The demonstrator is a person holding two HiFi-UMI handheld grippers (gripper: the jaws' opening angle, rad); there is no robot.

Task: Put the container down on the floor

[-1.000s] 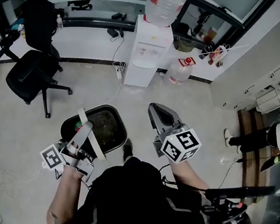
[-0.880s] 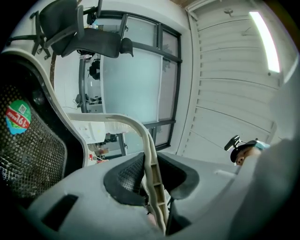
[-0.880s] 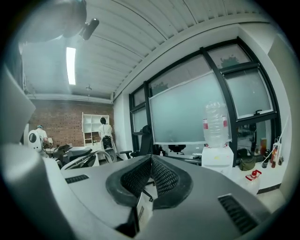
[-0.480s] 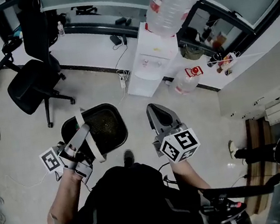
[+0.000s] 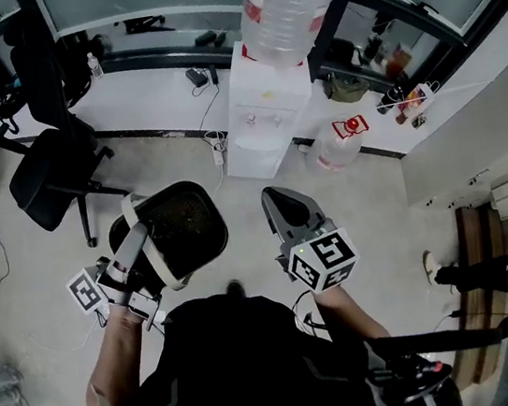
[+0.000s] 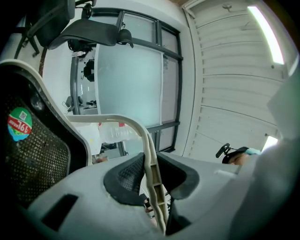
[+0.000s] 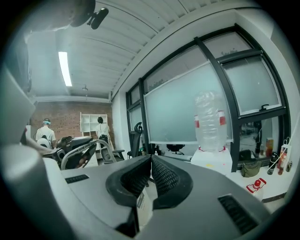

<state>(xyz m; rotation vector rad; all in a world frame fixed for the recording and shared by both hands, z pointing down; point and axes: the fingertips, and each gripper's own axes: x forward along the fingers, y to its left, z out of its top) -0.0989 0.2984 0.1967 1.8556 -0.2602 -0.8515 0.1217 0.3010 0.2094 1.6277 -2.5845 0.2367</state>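
Mesh bin (image 5: pixel 187 226) is held off the floor (image 5: pixel 38 277) by its cream handle (image 6: pixel 153 178), clamped in your left gripper (image 5: pixel 141 238); your right gripper (image 5: pixel 284 200), alongside, is closed on nothing

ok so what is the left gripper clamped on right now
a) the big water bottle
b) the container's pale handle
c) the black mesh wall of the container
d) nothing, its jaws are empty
B: in the left gripper view, the left gripper has its pads pressed on the pale handle, which arches over from the black mesh container.
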